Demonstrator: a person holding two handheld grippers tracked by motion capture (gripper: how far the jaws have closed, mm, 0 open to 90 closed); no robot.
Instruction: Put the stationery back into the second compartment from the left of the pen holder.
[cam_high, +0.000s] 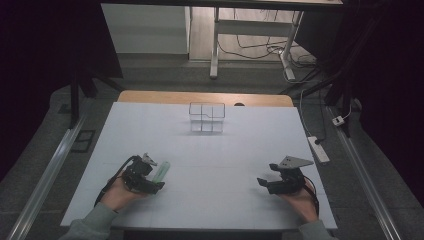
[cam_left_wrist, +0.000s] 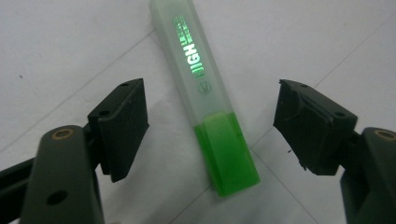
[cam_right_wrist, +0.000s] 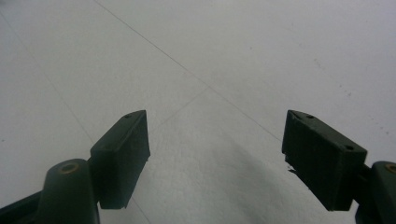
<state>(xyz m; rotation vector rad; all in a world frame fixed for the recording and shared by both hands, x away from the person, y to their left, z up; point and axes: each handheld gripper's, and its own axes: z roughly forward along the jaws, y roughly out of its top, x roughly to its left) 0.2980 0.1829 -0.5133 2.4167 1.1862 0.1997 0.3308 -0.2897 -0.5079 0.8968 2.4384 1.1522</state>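
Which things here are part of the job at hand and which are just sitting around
In the job:
- green highlighter, lying flat on the table between the open jaws of the left gripper, not gripped

Lying about:
- clear divided box at the table's far side
- right gripper, open over bare table
- power strip on the floor

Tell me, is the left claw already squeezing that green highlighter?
No: the highlighter lies between the left claw's open jaws with bare table on both sides.

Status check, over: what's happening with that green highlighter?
Left hand-held gripper open, straddling green highlighter lying flat. Right hand-held gripper open, idle. Nothing in the way.
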